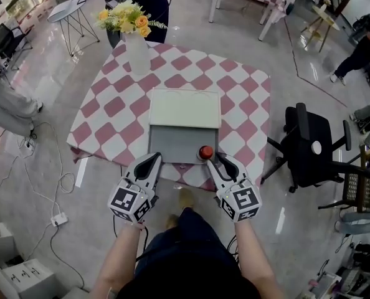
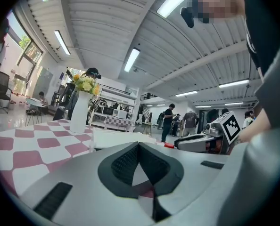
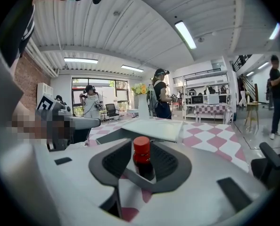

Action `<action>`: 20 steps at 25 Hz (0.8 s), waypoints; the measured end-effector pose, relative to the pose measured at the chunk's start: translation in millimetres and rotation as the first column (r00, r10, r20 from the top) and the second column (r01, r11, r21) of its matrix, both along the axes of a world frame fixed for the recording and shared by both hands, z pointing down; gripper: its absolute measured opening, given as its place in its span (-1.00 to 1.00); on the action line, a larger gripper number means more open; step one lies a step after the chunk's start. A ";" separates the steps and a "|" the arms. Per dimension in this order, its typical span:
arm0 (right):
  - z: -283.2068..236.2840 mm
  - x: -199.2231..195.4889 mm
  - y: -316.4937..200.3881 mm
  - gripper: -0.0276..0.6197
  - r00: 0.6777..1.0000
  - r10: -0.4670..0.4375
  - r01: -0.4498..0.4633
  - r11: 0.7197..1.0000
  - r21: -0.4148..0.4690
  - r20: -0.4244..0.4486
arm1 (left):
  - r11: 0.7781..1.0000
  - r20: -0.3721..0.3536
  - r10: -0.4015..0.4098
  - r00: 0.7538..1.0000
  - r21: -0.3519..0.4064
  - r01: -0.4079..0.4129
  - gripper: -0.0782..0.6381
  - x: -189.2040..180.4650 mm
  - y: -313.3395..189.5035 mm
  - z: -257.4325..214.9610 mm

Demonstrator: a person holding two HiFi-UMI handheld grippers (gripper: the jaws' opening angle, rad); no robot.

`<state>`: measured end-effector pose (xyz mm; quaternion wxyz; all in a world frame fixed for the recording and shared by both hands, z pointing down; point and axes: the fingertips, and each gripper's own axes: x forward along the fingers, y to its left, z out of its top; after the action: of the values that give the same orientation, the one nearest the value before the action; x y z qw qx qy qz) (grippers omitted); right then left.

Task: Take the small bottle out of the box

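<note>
Small bottle (image 1: 205,152), red cap, upright at near right corner of open grey box (image 1: 172,143) — inside rim or just outside, cannot tell. Right tool (image 1: 218,161) released: jaws parted around bottle, pads clear of it. Left tool (image 1: 152,159) clenched, empty, near box's left front corner. Box on checkered surface (image 1: 110,108) — flower vase (image 1: 137,52) at far edge.

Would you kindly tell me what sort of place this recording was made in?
Probably an open-plan lab or studio: matching checkered tables, an office chair, and a power strip lying on the polished floor.
</note>
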<state>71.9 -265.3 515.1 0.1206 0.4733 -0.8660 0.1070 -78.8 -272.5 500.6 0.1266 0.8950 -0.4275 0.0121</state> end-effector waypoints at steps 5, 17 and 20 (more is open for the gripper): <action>9.5 -3.1 -9.0 -0.47 0.999 -0.028 0.027 0.999 -0.026 -0.031 | 1.000 0.005 0.001 1.000 -0.011 -0.001 -0.78 1.9 -6.5 6.9; 23.9 -14.6 -26.3 -0.39 0.989 -0.094 0.086 0.994 -0.068 -0.116 | 0.999 0.005 -0.015 1.000 -0.031 0.015 -0.78 2.0 -19.2 18.9; 26.5 -17.0 -28.4 -0.43 0.988 -0.098 0.089 0.993 -0.072 -0.120 | 0.999 0.004 -0.022 1.000 -0.033 0.023 -0.78 0.6 -21.4 19.6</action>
<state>54.9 -293.7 541.6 0.1943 0.4336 -0.8741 0.1007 -78.3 -293.8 520.2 0.1407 0.8879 -0.4375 0.0193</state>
